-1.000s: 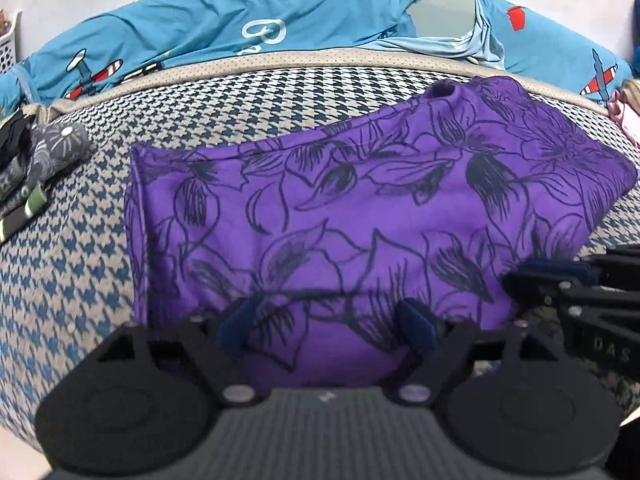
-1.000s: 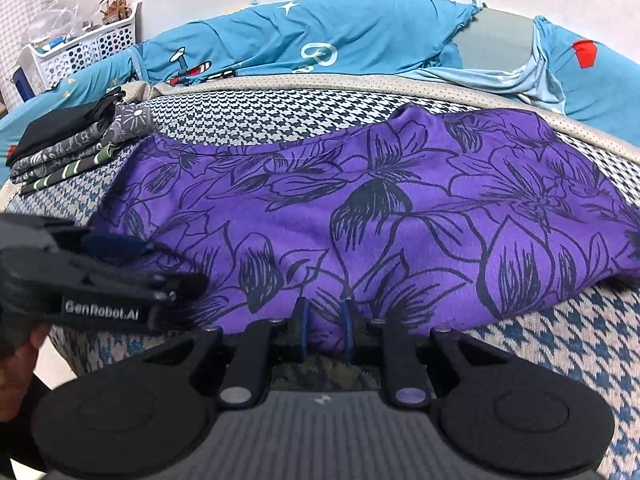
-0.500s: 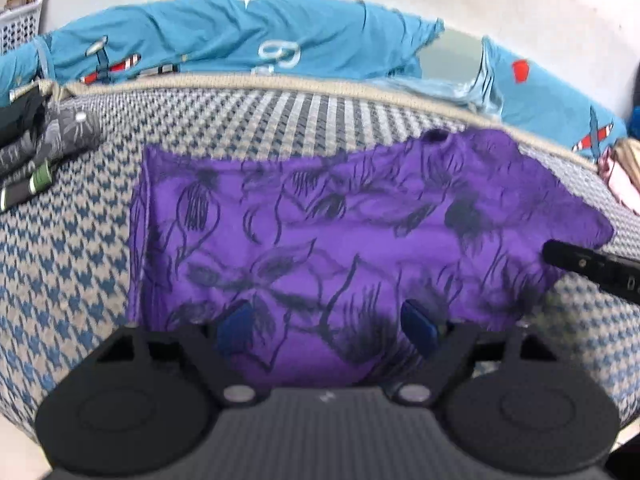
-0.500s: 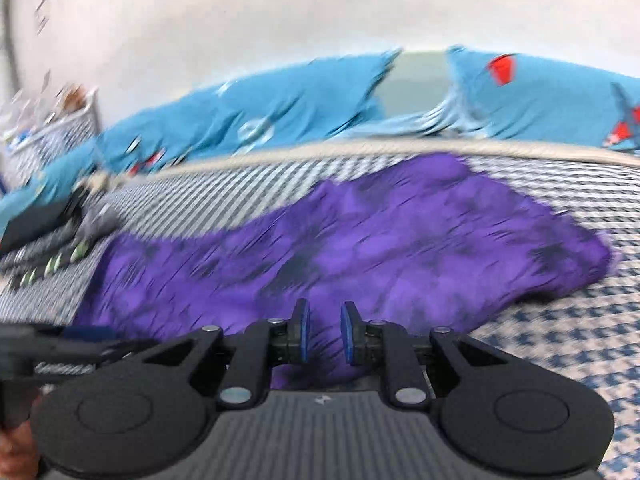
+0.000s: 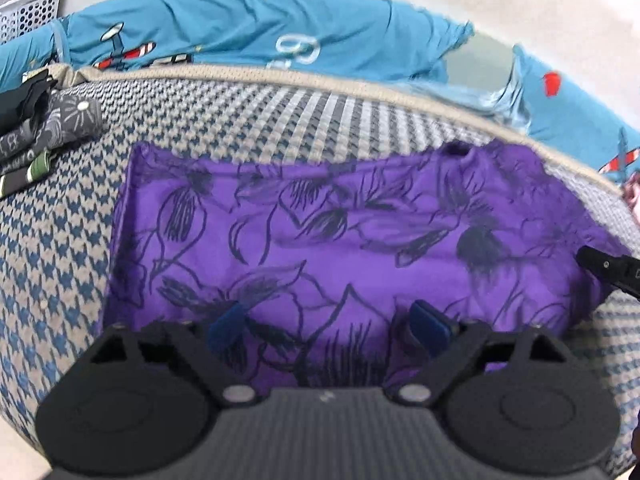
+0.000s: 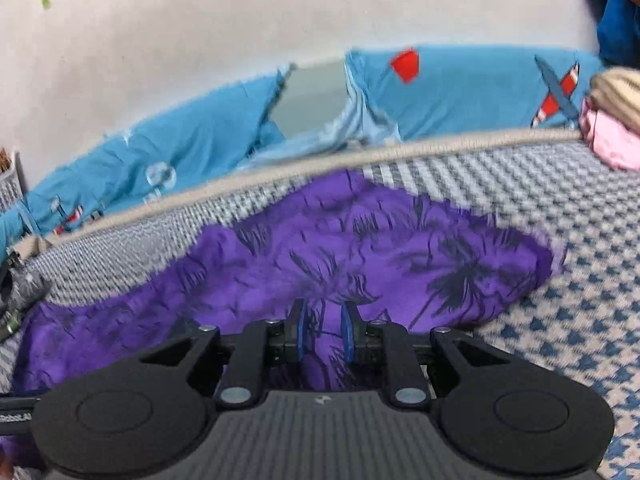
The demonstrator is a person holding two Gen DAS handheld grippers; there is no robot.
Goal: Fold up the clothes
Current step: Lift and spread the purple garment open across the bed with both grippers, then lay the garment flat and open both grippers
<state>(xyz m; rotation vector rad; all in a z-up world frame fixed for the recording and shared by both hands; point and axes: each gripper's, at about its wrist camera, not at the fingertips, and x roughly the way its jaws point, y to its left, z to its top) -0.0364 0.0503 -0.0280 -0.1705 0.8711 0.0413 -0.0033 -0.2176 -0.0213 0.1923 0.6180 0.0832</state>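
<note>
— Where is the purple floral garment (image 5: 360,248)?
— Spread across the middle of the frame on the houndstooth bed cover (image 5: 52,264), below the blue aeroplane-print bedding (image 5: 248,28).
— And the left gripper (image 5: 326,322)?
— Its jaws are opening, wide apart over the near edge of the cloth, pressing nothing.
— The right gripper (image 6: 323,332)?
— Jaws nearly closed, with purple cloth showing in the narrow gap; that view is blurred, so it probably grips a fold.
— Anything else?
— Folded dark clothes (image 5: 36,132) at the left edge.
</note>
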